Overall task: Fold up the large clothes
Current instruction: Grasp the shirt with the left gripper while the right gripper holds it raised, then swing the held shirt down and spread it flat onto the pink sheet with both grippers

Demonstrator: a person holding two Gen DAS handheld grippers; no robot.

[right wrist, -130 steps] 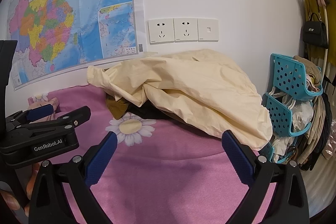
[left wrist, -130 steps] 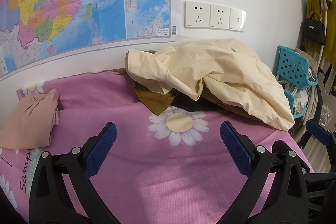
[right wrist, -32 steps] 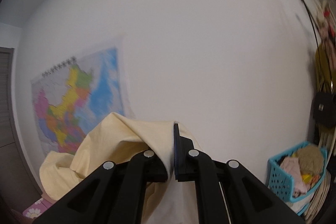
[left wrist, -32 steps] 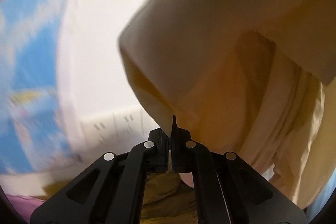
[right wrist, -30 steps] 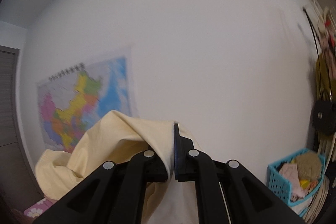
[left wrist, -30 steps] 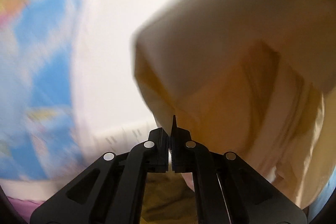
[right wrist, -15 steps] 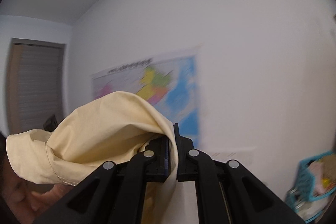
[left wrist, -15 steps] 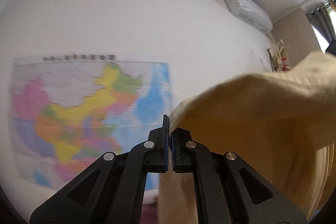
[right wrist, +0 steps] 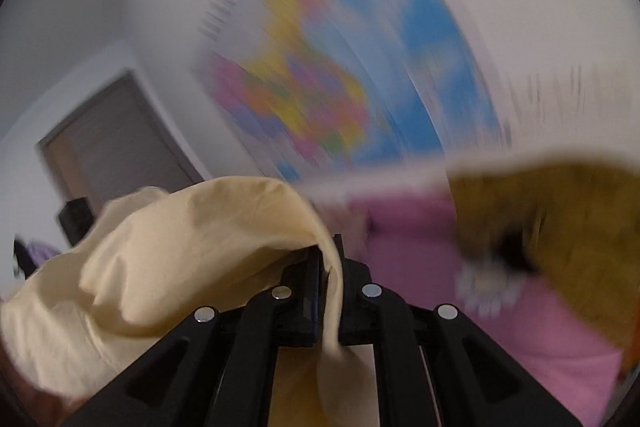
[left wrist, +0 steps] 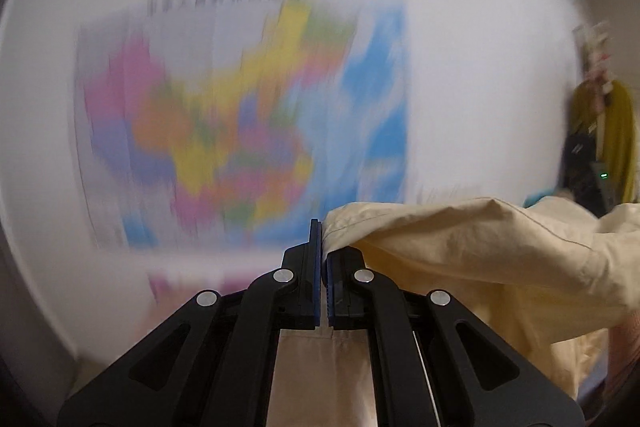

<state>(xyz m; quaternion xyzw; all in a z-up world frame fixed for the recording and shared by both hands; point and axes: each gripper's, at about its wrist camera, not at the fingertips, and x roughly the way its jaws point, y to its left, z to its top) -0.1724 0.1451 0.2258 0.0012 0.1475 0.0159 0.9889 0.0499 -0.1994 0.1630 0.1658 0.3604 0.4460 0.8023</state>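
The left hand-held gripper (left wrist: 323, 247) is clamped on an edge of the cream-yellow garment (left wrist: 460, 255); its blue pads (left wrist: 315, 267) are pressed together with the cloth's hemmed corner pinched at their tips. From that pinch the fabric runs off to the right of the left wrist view in a taut, creased band, and more of it hangs down below, behind the black gripper frame. The right hand-held gripper (right wrist: 330, 267) is likewise closed on the same cream-yellow garment (right wrist: 192, 251): a fold of cloth passes down between its two fingers, billows up and away to the left of the right wrist view, and drops beneath the frame. So the garment is held up in the air between the two grippers, off the bed.

Behind it, both views are smeared by motion. A colourful wall map (left wrist: 240, 115) fills the white wall ahead. In the right wrist view the pink bedsheet (right wrist: 420, 259) with a white daisy print (right wrist: 486, 287) lies below, and an olive-brown garment (right wrist: 560, 227) sits on it at the right. A grey door (right wrist: 116, 143) shows at the left. In the left wrist view a mustard-yellow garment (left wrist: 622, 131) hangs at the far right, with a dark bag (left wrist: 580, 163) beside it
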